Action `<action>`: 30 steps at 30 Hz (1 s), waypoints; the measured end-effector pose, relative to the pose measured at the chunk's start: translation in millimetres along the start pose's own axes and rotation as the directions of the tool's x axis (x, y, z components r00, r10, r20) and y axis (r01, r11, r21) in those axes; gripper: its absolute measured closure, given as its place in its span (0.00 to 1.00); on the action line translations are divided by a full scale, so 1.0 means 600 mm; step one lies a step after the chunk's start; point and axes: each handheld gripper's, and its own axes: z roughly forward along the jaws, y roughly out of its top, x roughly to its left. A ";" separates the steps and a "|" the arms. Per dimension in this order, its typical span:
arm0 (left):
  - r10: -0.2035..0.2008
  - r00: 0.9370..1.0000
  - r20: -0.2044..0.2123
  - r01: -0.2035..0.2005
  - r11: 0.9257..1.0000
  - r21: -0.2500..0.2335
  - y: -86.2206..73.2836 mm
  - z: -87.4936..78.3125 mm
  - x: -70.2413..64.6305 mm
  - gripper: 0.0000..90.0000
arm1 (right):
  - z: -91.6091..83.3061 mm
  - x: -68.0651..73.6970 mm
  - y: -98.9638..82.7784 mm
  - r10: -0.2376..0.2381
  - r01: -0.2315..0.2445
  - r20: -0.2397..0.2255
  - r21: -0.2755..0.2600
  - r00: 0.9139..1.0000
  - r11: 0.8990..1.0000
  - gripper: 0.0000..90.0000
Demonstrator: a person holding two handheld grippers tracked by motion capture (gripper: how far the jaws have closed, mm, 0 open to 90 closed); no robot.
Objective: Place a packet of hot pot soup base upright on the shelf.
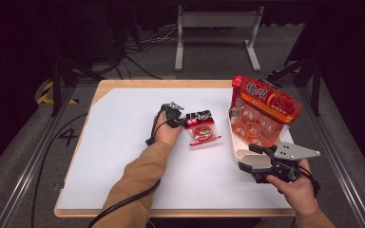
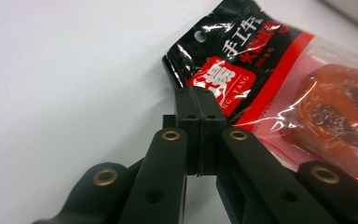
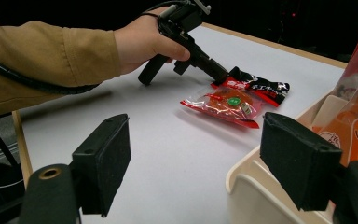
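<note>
A small red and black snack packet [image 1: 203, 129] [image 2: 270, 70] [image 3: 235, 100] lies flat on the white table, near the middle. My left gripper [image 1: 183, 118] [image 2: 199, 95] [image 3: 220, 73] is shut on the packet's black top corner, its two pads pressed together over the film. My right gripper [image 1: 253, 157] [image 3: 200, 154] stands open at the near right, its jaws wide apart with nothing pressed between them. It hovers at the near corner of a beige tray [image 1: 233, 142] [image 3: 251, 186]. A large orange snack bag [image 1: 261, 109] [image 3: 354, 107] leans upright in that tray.
The white tabletop [image 1: 123, 142] has a wooden edge all round. Beyond its far edge stand a grey metal frame [image 1: 216, 33] and cables on the dark floor. A cable [image 1: 119, 204] trails from the left sleeve over the near edge.
</note>
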 end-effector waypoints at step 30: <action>0.157 0.963 0.220 -0.108 0.969 -0.221 0.023 -0.129 -0.088 1.00 | 0.008 -0.001 0.007 0.001 -0.001 0.001 -0.002 1.000 1.000 0.28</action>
